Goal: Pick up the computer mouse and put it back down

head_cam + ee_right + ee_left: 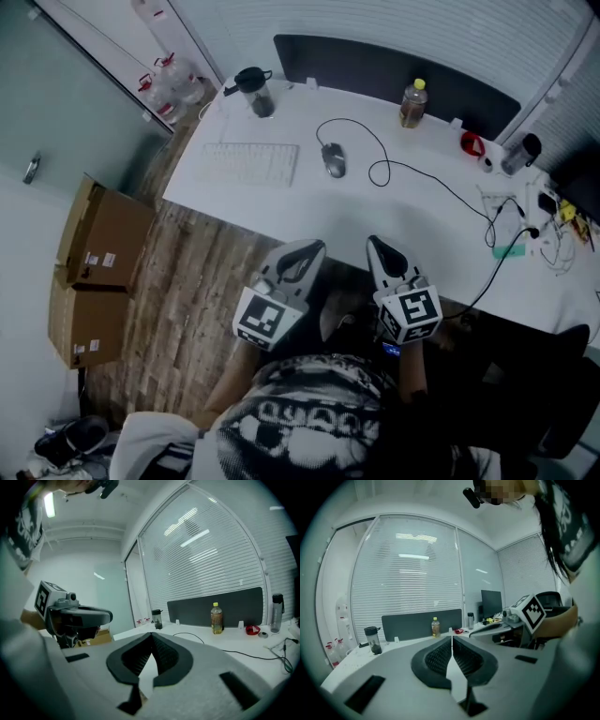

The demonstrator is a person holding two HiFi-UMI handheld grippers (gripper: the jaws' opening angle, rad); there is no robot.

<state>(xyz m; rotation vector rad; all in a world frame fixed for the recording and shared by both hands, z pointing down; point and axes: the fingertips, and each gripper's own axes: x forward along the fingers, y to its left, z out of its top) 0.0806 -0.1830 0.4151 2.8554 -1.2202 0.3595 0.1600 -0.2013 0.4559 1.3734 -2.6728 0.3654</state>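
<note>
1. Tools come nearest: we hold the left tool [304,250] and the right tool [379,246] side by side, close to each other and short of the near edge of the table [422,234]. Both point toward it.
2. In the left gripper view, the left tool [452,639] has its jaws pressed together along their whole length, with nothing between them.
3. In the right gripper view, the right tool [151,635] looks the same, with its jaws closed tight and nothing in them.
4. Under the tools and off to our left we see a wooden floor [187,281]. Two cardboard boxes [98,272] are stacked at its left edge, well away from the table.
5. On the white table, well beyond both tools, the mouse [334,160] lies flat with neither tool touching it. It sits just to the right of the white keyboard [247,163], with a small gap between them.
6. From the mouse, a black cable [375,141] arcs toward the far edge and curls into a loop. It then runs on across the table to the right end.
7. Along the far edge, a dark cup [255,92] stands upright beyond the keyboard. A bottle [412,103] with a yellow cap stands upright further right, beyond the cable loop.
8. Behind the table rises a dark panel [375,66], and behind that are closed white blinds [408,569].
</note>
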